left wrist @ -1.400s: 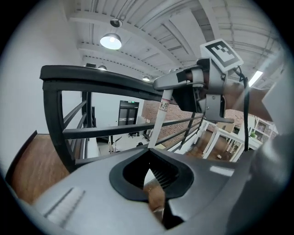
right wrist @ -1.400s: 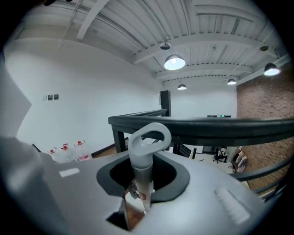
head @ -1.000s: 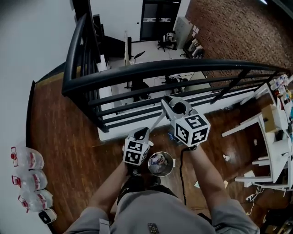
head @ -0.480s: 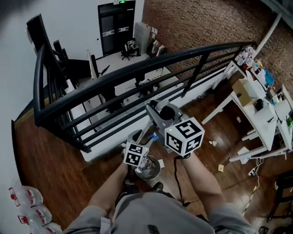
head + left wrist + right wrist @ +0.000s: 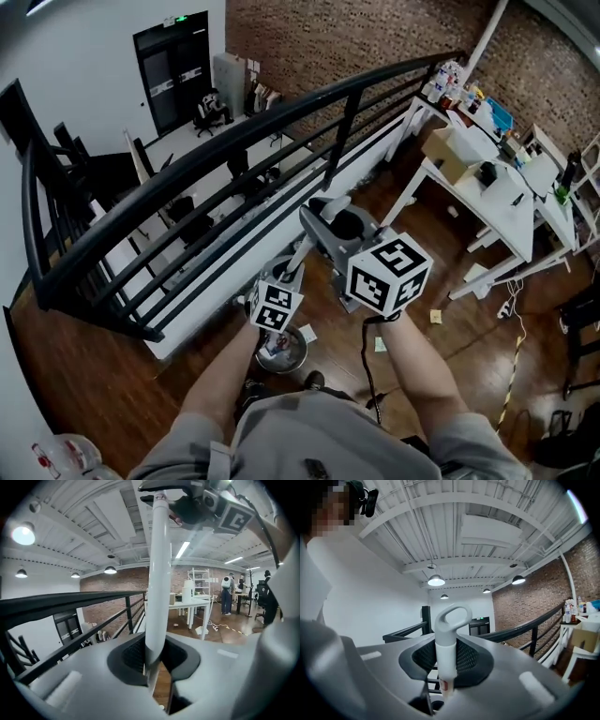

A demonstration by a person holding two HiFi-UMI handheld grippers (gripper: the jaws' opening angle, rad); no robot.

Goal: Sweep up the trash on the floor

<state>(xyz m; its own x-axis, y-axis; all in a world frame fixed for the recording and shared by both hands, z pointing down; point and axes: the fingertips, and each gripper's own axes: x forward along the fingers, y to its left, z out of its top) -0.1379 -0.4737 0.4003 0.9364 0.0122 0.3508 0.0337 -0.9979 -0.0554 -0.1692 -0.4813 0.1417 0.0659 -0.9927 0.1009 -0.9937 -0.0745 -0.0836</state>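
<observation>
**While Standing Over Scattered Scraps, Two Grips on One Handle**

While standing on the dark wooden floor beside the black metal railing, holds one long white tubular handle in both grippers. Pinches it low down with the left gripper, jaws closing at this moment, dark pads on either side of the tube. Pinches it at the top with the right gripper, pads pressed to the tube just under its grey loop-shaped end cap. Carries the handle tilted, upper end away from the body, with the right gripper above and beyond the left in the head view. Cannot tell what sits at the lower end, hidden behind the left gripper.

Stands over a round shiny metal bin with mixed scraps inside, directly below the left gripper in the head view, one dark shoe just beside it. Has trash on the floor to the right: a small pale paper scrap near the legs of the white surface, a second pale scrap nearer the feet, and a third white scrap just beside the bin's rim. All three well apart from both grippers.
</observation>
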